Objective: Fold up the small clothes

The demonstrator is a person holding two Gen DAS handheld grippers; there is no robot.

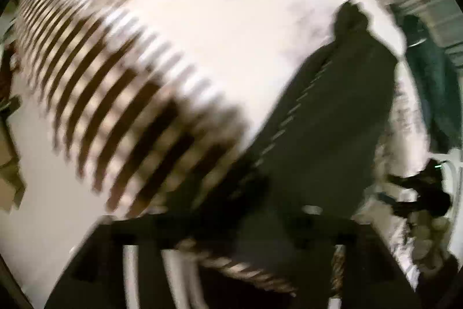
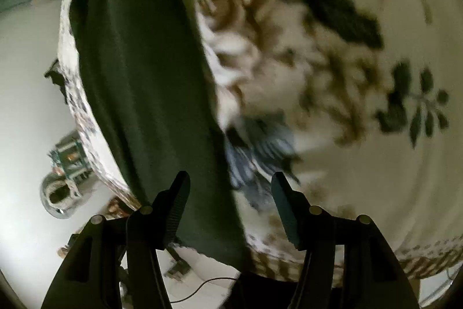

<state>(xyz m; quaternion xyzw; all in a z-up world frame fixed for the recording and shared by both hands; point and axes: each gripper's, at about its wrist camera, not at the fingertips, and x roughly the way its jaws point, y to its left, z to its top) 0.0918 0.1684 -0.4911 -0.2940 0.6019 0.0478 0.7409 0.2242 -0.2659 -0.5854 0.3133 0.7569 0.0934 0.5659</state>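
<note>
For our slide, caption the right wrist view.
Open right tool above a dark green cloth on a flowered tablecloth.

In the right wrist view, open flowered cloth [image 2: 332, 62] is offered from 12 to 4 o'clock. The lane from 11 down to 6 o'clock is taken by a dark green garment [image 2: 139, 62]. At 8 o'clock, beyond the cloth's edge, a glass jar [image 2: 59, 197] stands on the floor.

Motion blur smears the floral cloth [image 1: 202, 19] and hides the left hand-held gripper's [image 1: 231, 265] fingertips.
</note>
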